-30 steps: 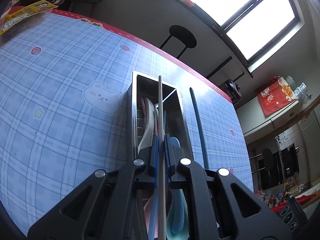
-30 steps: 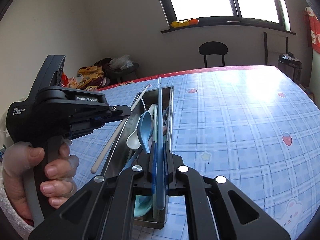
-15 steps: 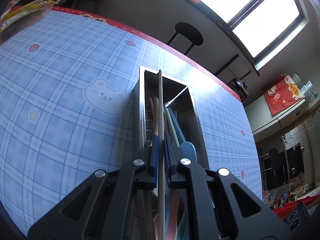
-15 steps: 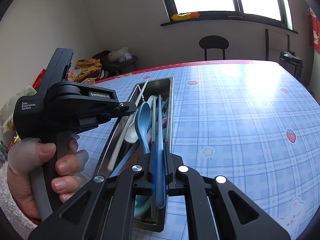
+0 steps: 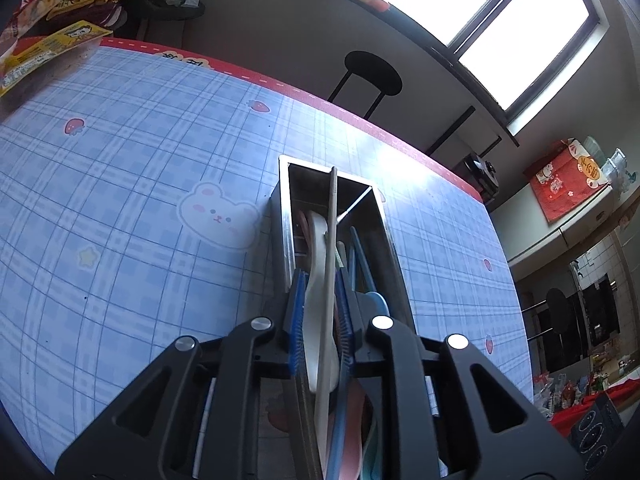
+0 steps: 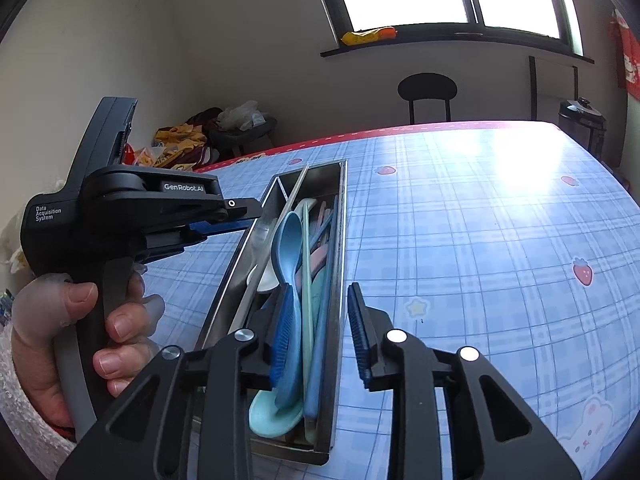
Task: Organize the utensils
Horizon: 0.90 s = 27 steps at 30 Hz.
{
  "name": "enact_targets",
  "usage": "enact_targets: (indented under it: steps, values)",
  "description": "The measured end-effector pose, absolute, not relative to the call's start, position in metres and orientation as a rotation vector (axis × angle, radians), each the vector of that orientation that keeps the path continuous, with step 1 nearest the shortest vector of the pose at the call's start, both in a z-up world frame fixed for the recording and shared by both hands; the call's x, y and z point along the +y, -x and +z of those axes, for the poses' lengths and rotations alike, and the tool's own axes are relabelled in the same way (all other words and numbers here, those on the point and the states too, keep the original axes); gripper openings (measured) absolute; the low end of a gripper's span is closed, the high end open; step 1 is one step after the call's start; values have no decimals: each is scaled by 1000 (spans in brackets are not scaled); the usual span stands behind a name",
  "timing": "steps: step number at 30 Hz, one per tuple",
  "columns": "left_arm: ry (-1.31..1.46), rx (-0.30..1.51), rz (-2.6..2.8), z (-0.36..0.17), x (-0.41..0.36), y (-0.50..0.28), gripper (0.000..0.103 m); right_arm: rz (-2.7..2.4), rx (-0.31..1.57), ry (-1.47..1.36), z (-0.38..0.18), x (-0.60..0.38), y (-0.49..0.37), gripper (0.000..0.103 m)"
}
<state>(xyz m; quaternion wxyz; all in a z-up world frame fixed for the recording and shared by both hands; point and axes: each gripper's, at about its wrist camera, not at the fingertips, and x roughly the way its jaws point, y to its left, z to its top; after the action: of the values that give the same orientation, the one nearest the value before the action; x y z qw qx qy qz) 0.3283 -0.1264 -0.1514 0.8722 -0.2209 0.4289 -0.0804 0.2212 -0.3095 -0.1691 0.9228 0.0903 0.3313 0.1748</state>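
Both grippers, left gripper (image 5: 322, 308) and right gripper (image 6: 316, 336), are opening to release chopsticks over the metal tray (image 6: 340, 240), so next is backing away cleanly.

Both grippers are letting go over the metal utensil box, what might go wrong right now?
The beige chopstick lies along the box's divider, tip on the far rim of the metal box; as the left gripper opens, it may roll into the wrong side. The right gripper is opening around the blue spoon; withdrawing might snag it.
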Motion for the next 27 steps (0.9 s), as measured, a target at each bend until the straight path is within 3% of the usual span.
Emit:
enact_targets:
  steps: [9,11,13,18,20,21,24,25,27]
  values:
    - [408,859,-145,-135,-124,-322,36,325,662,-220,-165,-319,-220,62]
    - [384,850,-137,-132,-124,-319,40,322,654,-226,-163,-320,-220,73]
    - [367,839,-130,-129,-125,-317,49,312,639,-233,-161,-323,-218,79]
    - [297,817,-118,-121,-128,-312,54,283,630,-266,-159,-331,-217,92]
    - [264,795,-113,-116,-128,-307,65,260,631,-264,-159,-333,-217,97]
    - [246,777,-108,-113,-127,-304,71,248,628,-257,-159,-333,-217,97]
    - [191,741,-85,-103,-121,-295,76,221,628,-242,-159,-334,-217,97]
    - [179,734,-81,-101,-119,-293,87,215,628,-241,-159,-335,-217,97]
    - [163,704,-72,-94,-109,-284,91,202,628,-240,-159,-335,-217,97]
